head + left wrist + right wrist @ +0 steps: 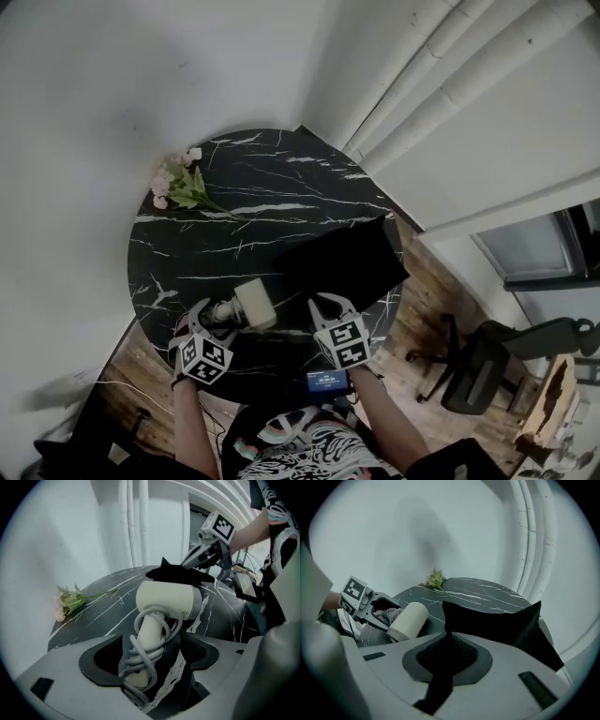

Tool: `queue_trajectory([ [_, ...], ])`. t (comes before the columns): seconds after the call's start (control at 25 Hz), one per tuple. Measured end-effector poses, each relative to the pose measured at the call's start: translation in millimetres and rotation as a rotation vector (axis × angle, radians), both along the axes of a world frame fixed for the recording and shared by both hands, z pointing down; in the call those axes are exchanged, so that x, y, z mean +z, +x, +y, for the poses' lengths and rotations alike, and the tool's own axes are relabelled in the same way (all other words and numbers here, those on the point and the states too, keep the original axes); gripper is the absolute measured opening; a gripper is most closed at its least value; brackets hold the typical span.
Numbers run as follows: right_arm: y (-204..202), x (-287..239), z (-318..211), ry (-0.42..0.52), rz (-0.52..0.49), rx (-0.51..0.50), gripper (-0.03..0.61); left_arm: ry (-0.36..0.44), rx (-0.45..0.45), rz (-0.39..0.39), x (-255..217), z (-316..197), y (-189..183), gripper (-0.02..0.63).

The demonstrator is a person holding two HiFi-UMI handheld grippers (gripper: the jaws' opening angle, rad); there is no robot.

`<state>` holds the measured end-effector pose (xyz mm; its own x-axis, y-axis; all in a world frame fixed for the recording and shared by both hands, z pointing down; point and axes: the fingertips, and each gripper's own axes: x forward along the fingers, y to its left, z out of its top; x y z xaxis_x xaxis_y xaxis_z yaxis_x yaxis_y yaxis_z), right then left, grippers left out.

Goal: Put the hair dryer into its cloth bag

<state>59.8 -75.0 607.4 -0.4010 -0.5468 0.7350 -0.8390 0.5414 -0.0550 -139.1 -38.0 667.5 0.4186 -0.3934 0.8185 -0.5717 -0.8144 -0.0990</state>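
A cream hair dryer lies near the front of the round black marble table. Its cord is wound round the handle. The handle sits between the jaws of my left gripper, which stand wide with a gap on each side of it, so the gripper is open. The black cloth bag lies to the right of the dryer. My right gripper is shut on the bag's near edge and lifts that part of the cloth off the table.
A sprig of pale flowers lies at the table's far left. White pipes run along the wall behind. A small lit device hangs at the person's front. An office chair stands on the wooden floor to the right.
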Motion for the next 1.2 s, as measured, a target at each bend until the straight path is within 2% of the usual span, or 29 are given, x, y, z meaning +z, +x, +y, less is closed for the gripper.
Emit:
queue_trajectory([
  [0.12,5,-5,-2,0.019,-0.005,0.011,0.037,-0.032,0.070,-0.072,12,1,0,0.378],
  [0.32,9,-10,-2,0.040,-0.014,0.022,0.037,-0.098,0.089,-0.068,17,-1,2,0.382],
  [0.48,8,-9,0,0.027,-0.023,0.010,0.037,-0.095,0.092,-0.061,16,-1,2,0.383],
  [0.6,10,-6,2,0.033,0.015,-0.003,0.037,-0.090,0.091,-0.063,16,0,2,0.383],
  [0.68,3,-1,6,0.020,0.045,-0.056,0.037,-0.083,0.092,-0.062,15,-1,2,0.383],
  [0.8,-18,17,24,-0.046,0.108,-0.207,0.047,-0.078,0.093,-0.059,14,-1,1,0.383],
  [0.92,-37,42,42,-0.094,0.172,-0.356,0.127,-0.079,0.092,-0.056,14,-2,2,0.385],
  [1.08,-39,65,47,-0.122,0.242,-0.374,0.135,-0.076,0.091,-0.052,14,-2,2,0.385],
  [1.2,-36,70,45,-0.150,0.220,-0.334,0.135,-0.080,0.091,-0.050,15,-2,2,0.388],
])
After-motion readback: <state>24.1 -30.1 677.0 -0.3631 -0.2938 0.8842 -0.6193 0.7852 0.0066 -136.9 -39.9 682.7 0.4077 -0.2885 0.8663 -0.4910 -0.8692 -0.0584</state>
